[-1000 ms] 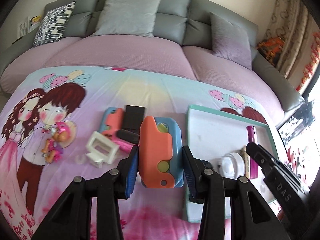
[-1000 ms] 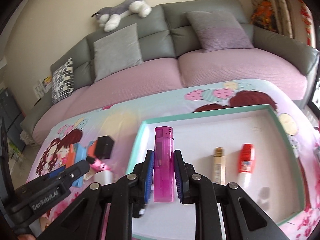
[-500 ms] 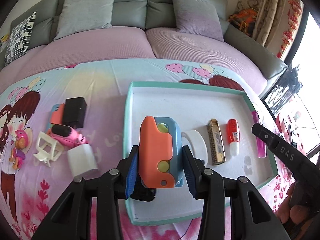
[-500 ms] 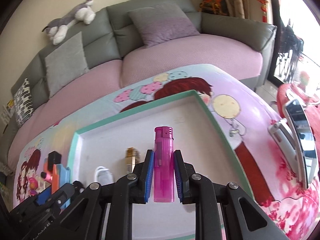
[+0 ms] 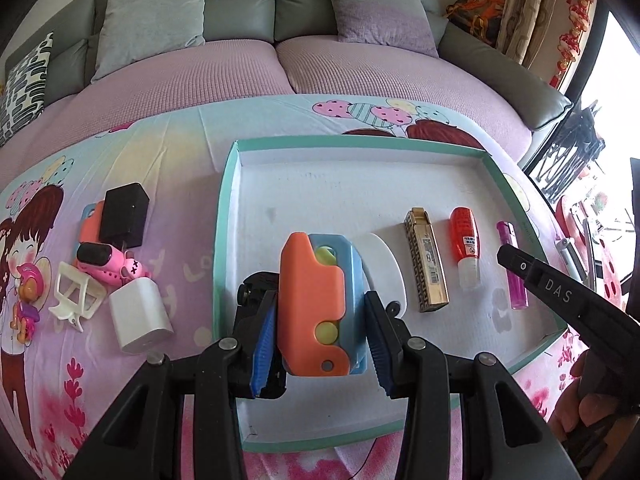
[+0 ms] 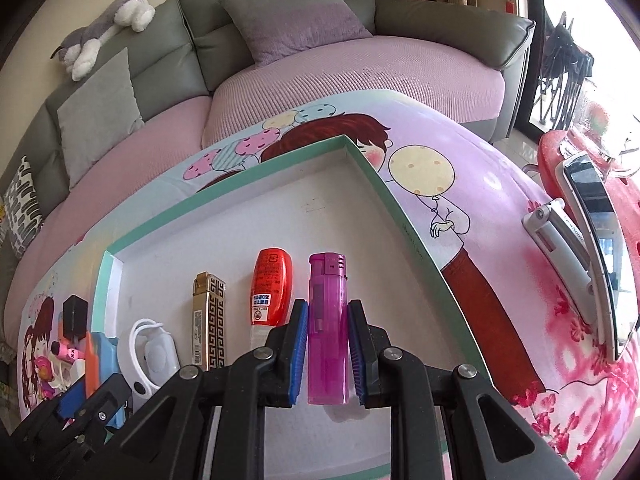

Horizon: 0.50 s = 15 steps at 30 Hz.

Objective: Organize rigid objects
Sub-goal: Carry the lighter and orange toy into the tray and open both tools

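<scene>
- Currently, our left gripper (image 5: 320, 320) clamps the orange-and-blue plastic block toy (image 5: 320, 304) above the teal-rimmed white tray (image 5: 224, 216); lowered carelessly, it could knock the white round case (image 5: 384, 264).
- Our right gripper (image 6: 327, 356) loosely brackets the translucent purple lighter (image 6: 327, 328) lying in the tray; it may roll toward the red glue bottle (image 6: 271, 286).

Left gripper (image 5: 320, 332): closed on an orange-and-blue block (image 5: 320, 304), held over the tray.
Tray (image 5: 360, 142): teal-rimmed, white inside, set on a cartoon-printed cloth (image 5: 176, 144).
In the tray: gold lighter (image 5: 426, 260), red bottle (image 5: 466, 246) and pink lighter (image 5: 514, 268), laid side by side.
Left of the tray: black box (image 5: 124, 214), white charger (image 5: 138, 316), white clip (image 5: 76, 294).
Right gripper (image 5: 560, 296): seen at the right edge, jaws not visible.
</scene>
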{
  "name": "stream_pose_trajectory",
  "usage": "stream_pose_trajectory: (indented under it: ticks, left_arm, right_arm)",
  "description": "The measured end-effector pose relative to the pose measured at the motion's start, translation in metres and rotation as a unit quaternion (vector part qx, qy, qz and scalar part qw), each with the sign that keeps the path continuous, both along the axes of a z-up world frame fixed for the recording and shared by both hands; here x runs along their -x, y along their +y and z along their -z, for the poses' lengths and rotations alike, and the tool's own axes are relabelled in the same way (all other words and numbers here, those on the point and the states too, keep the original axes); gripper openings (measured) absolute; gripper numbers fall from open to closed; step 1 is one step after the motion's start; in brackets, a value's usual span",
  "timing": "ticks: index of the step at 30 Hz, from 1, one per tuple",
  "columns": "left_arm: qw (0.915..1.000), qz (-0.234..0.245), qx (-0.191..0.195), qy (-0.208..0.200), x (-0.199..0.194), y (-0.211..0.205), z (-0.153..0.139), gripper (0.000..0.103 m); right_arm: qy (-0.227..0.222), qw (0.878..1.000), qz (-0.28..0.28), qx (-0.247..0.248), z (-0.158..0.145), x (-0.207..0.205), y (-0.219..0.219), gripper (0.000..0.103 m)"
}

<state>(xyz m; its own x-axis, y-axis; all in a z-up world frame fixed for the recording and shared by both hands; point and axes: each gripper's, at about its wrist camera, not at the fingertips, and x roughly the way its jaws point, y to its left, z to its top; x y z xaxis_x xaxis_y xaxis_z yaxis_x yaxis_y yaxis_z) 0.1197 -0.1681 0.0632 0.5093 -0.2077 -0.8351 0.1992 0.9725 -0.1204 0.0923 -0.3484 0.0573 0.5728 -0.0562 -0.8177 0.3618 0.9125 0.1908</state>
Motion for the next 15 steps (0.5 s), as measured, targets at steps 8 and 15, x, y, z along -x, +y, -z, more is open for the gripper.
stream_pose_trajectory:
  ticks: [8,15]
  left_arm:
    - [0.9999,-0.001,-0.011,0.01,-0.003,0.0,0.008,0.044]
    - [0.9998,0.004,-0.018,0.009,-0.002,-0.003,0.008,0.044]
  right_arm:
    - [0.02,1.0,0.0,-0.005,0.01,-0.003,-0.003,0.021]
    - [0.031,1.0,-0.003,-0.004,0.015,-0.004,-0.002,0.022]
